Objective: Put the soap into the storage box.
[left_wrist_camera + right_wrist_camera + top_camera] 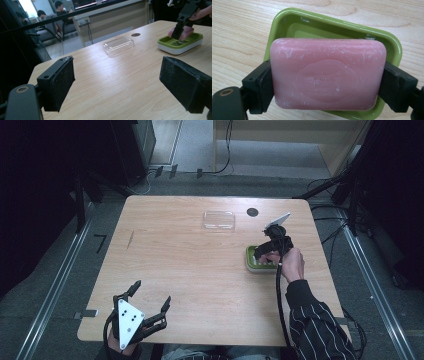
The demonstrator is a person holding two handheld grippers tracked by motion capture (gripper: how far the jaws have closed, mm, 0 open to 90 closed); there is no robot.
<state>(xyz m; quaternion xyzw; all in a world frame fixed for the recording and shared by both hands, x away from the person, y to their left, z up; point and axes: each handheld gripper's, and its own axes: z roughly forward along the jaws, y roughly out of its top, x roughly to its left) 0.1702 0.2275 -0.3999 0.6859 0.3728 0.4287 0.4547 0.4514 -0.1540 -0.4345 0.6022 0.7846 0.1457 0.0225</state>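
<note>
A pink bar of soap point(328, 73) is clamped between the jaws of my right gripper point(328, 87), just over a green soap dish point(287, 23) with a white base point(178, 48). From the left gripper view the soap point(186, 32) hangs at the dish's far side. In the high view the right gripper point(265, 251) is over the dish point(250, 256) at the table's right. My left gripper point(150, 296) stands open near the front left edge, its pads point(60, 82) wide apart and nothing between them.
A clear plastic lid point(219, 219) lies upside up at the back middle of the wooden table point(190, 270); it also appears as the lid point(118, 45) ahead of the left gripper. A dark round hole point(252, 212) is near the back edge. Cables trail on the floor.
</note>
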